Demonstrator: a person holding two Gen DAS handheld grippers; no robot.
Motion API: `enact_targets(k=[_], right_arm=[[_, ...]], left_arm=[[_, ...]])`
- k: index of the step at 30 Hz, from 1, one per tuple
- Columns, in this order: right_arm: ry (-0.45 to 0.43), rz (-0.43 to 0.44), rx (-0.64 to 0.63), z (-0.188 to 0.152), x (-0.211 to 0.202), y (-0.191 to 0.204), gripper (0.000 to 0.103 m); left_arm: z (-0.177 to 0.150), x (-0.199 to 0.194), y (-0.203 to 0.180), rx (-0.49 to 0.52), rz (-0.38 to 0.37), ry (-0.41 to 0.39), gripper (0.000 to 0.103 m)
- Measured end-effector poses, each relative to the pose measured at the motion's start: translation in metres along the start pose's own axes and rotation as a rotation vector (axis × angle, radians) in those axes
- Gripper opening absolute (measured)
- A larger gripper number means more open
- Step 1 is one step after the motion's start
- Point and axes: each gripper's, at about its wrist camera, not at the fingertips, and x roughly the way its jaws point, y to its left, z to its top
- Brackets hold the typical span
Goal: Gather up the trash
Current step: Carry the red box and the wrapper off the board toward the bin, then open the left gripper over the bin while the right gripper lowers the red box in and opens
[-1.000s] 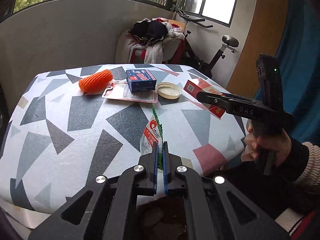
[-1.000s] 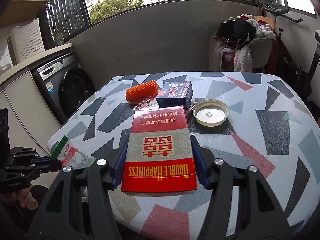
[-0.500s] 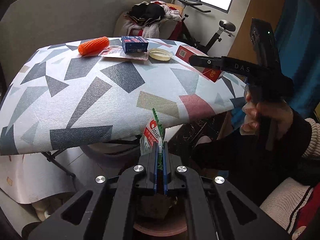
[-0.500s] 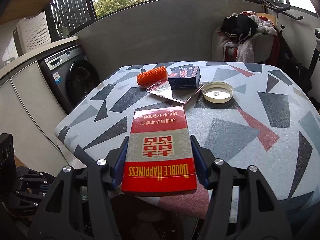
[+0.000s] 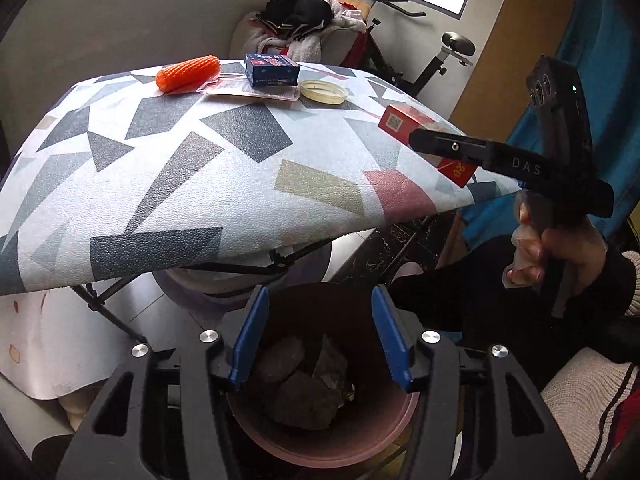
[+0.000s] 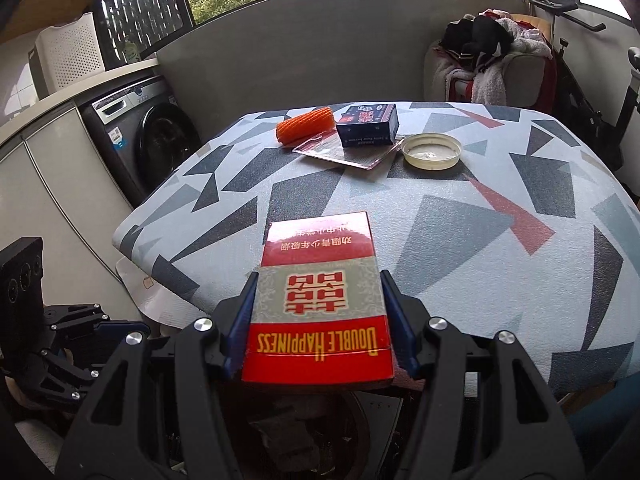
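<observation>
Trash fills the bottom of a brown bin (image 5: 320,436) below the desk (image 5: 192,184) edge, and the left hand-held gripper (image 5: 320,344) hangs right above it; its jaws have just been opening and stand released with nothing between them. The right hand-held gripper (image 6: 318,320) is clenched on a red cigarette box (image 6: 320,300) at the near edge of the desk. An orange foam net (image 6: 306,130), blue box (image 6: 368,125) and lid (image 6: 432,152) lie at the far side of the desk.
</observation>
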Motion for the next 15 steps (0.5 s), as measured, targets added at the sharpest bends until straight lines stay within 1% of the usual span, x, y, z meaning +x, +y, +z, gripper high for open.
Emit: enact_targets(k=[1, 2, 4, 6, 9, 10, 15], right_arm=[[0.007, 0.004, -0.011, -0.003, 0.0, 0.003, 0.059], [0.014, 0.008, -0.023, -0.006, 0.0, 0.006, 0.059], [0.036, 0.023, -0.043, -0.013, 0.001, 0.012, 0.059], [0.063, 0.038, -0.073, -0.019, 0.004, 0.02, 0.059], [0.101, 0.048, -0.143, -0.03, 0.008, 0.036, 0.059], [0.111, 0.05, -0.166, -0.033, 0.009, 0.041, 0.059], [0.164, 0.071, -0.231, -0.044, 0.017, 0.058, 0.059]], left_arm=[[0.001, -0.003, 0.001, -0.006, 0.012, -0.014, 0.062], [0.002, -0.006, 0.002, -0.012, 0.023, -0.027, 0.065], [0.005, -0.014, 0.005, -0.025, 0.047, -0.058, 0.075], [0.008, -0.021, 0.008, -0.03, 0.074, -0.083, 0.082], [0.012, -0.03, 0.012, -0.033, 0.117, -0.112, 0.09], [0.013, -0.033, 0.014, -0.039, 0.128, -0.12, 0.092], [0.015, -0.042, 0.026, -0.087, 0.139, -0.148, 0.095]])
